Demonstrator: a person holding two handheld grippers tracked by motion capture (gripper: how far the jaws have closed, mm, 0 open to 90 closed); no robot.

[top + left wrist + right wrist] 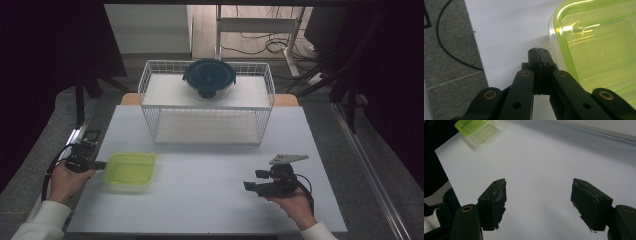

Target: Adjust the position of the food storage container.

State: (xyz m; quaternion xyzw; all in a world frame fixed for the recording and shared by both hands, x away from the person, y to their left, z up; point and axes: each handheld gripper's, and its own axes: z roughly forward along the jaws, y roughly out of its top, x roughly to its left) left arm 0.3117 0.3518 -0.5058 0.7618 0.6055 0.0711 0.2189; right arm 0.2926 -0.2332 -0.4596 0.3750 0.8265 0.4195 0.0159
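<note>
Currently: one green lidded container [130,170], left side of the desk [210,200], nudged by a hand-held gripper.

Left hand-held gripper [101,164], jaws together, tip at the container's left edge, likely for pushing rather than grasping; right hand-held gripper [252,180], jaws apart, holding nothing, idle on the desk; one wire basket [207,131]; one dark-lidded bowl [209,77] atop it.

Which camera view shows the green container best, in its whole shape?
The high view: the green container lies whole on the white table, beside the shut left gripper. The left gripper view gives a close part of it, cut off at the edge. The right gripper view shows it far off and blurred.
</note>
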